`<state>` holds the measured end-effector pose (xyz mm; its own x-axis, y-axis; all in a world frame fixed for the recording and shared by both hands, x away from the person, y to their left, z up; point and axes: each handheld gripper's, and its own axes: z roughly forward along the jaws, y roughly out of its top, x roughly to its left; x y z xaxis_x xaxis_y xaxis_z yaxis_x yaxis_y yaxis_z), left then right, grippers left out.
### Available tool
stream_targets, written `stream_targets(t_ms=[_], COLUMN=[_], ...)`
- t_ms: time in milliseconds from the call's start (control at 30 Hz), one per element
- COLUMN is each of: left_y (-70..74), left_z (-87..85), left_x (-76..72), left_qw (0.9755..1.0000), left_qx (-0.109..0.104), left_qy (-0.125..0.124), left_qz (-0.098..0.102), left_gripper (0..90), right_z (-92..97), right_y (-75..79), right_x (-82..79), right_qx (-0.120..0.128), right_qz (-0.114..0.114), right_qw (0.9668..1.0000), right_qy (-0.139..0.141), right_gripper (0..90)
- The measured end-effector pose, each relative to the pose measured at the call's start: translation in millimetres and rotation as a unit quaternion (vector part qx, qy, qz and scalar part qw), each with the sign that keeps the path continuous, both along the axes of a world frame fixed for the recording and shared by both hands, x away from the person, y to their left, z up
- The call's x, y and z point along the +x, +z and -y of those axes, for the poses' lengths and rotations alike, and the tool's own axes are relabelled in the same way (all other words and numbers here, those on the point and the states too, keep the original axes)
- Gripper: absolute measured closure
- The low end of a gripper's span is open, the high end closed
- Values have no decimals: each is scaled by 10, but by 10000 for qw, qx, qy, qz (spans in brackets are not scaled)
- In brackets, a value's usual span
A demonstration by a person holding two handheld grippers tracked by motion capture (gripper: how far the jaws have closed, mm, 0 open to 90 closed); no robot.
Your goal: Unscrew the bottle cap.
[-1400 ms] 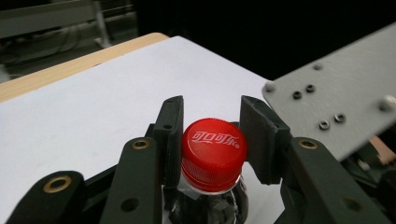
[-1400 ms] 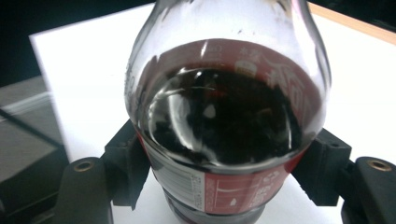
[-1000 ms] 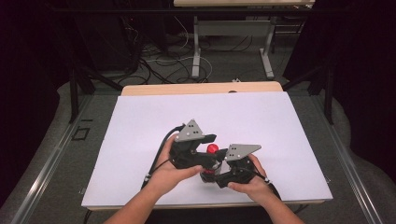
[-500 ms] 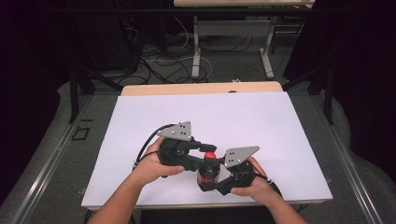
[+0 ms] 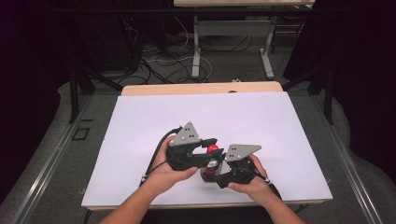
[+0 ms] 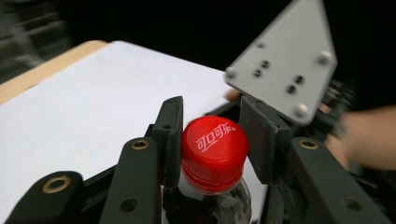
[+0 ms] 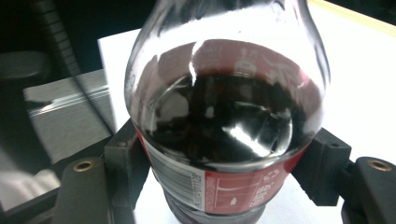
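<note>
White sheeting covers the bench (image 5: 261, 116), with dark floor and cables beyond it. Near the front edge a cola bottle (image 7: 224, 121) stands between two hand-held tools. The right claw (image 7: 224, 163) is clenched around the bottle's labelled body, dark drink showing above the pads. The left claw (image 6: 212, 140) has just been closing and now grips the red cap (image 6: 214, 151), one pad against each side, beside the other tool's grey plate (image 6: 285, 65).

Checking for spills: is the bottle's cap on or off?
On: the red cap sits on the bottle neck, between the left gripper jaws.
</note>
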<state>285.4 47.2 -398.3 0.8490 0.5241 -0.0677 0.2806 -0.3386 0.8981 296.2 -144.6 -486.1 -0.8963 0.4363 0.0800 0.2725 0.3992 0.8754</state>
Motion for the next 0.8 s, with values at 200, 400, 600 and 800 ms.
stream_targets(t_ms=[200,400,600,800], left_y=[-55,-44,81,187], left_z=[142,122,-33,-239], left_x=[-80,-57,17,147], left_qw=[9961,9974,9999,9864], left_qx=[143,169,-137,-316], left_qy=[871,702,-41,-1571], left_qz=[4,6,-43,-375], left_gripper=[614,599,427,415], right_z=[-51,-30,-5,50], right_y=[-57,-74,-34,2], right_x=[-8,10,5,12], right_qx=[-246,-203,-36,235], right_qz=[148,155,81,-25], right_qw=[9978,9984,10000,9972], right_qy=[-599,-503,12,712], right_gripper=[290,290,289,289])
